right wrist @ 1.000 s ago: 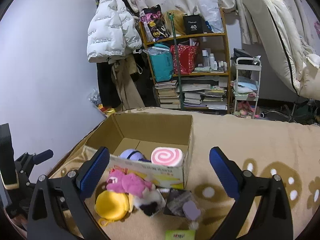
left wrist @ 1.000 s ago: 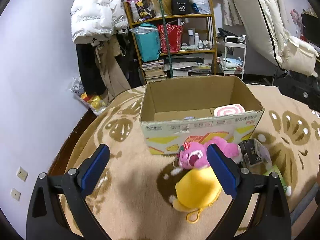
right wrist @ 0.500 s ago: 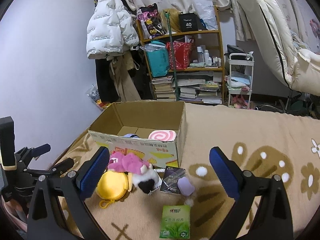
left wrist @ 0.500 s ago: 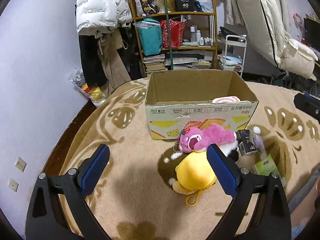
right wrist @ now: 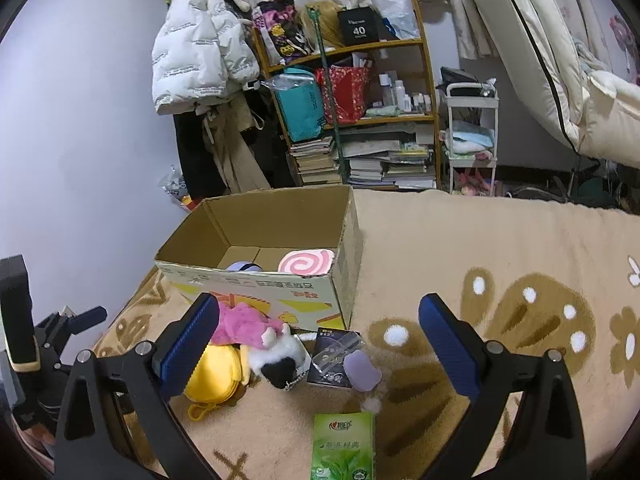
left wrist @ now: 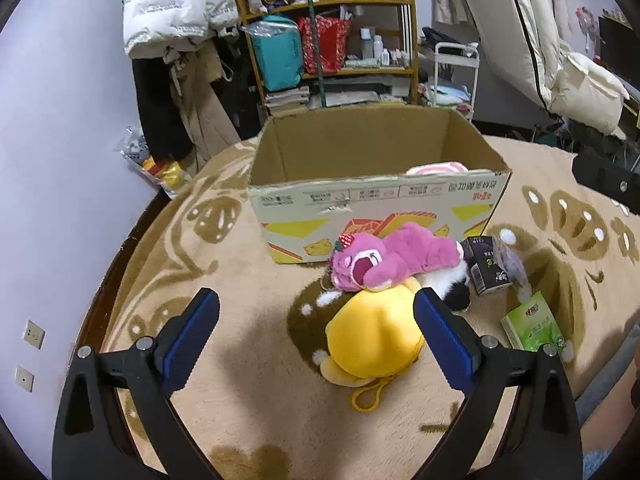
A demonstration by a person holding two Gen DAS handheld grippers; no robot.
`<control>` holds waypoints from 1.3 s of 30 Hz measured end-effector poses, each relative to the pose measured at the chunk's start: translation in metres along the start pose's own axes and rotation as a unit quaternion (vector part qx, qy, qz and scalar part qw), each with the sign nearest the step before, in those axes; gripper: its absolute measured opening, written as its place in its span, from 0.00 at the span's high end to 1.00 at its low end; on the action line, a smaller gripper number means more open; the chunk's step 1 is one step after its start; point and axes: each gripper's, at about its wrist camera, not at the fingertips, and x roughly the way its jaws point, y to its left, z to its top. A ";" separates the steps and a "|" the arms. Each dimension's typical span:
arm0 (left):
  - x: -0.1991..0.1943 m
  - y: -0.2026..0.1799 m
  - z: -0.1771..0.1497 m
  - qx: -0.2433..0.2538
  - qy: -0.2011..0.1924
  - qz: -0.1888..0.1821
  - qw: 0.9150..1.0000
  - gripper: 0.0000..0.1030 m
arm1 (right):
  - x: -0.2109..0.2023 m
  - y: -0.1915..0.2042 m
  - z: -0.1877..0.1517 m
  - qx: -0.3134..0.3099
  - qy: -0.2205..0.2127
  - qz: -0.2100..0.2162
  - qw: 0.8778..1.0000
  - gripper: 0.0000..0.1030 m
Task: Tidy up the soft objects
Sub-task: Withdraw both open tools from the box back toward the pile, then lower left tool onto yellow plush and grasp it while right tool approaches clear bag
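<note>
Before the cardboard box, at its 6 o'clock, pink plush lies on yellow plush — both claws, left claw and right claw, released, empty.

— What stands against the wall?
— A cluttered shelf, books stacked at its foot, a white puffer jacket hanging beside it.
— And to its right?
— A small white cart.

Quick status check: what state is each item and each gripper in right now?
Box: open, upright.
Swirl cushion: in the box.
Pink plush: on the rug, against the box front, partly on the yellow plush.
Yellow plush: on the rug.
Green pack: flat on the rug.
Left gripper: open, empty.
Right gripper: open, empty.
</note>
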 end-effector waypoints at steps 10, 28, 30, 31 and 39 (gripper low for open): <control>0.037 -0.007 0.002 -0.005 0.046 -0.022 0.999 0.06 | 0.033 -0.016 -0.003 0.035 0.031 -0.003 0.999 0.00; 0.082 -0.023 -0.008 0.000 0.110 -0.066 0.992 0.06 | 0.090 -0.027 -0.023 0.064 0.115 -0.007 0.991 0.00; 0.087 -0.025 -0.010 0.001 0.118 -0.070 0.991 0.06 | 0.097 -0.028 -0.027 0.066 0.130 -0.006 0.989 0.00; 0.088 -0.025 -0.010 0.002 0.120 -0.072 0.990 0.06 | 0.099 -0.028 -0.029 0.066 0.135 -0.006 0.989 0.00; 0.104 -0.031 -0.016 0.003 0.151 -0.090 0.984 0.06 | 0.117 -0.037 -0.043 0.075 0.181 -0.006 0.981 0.00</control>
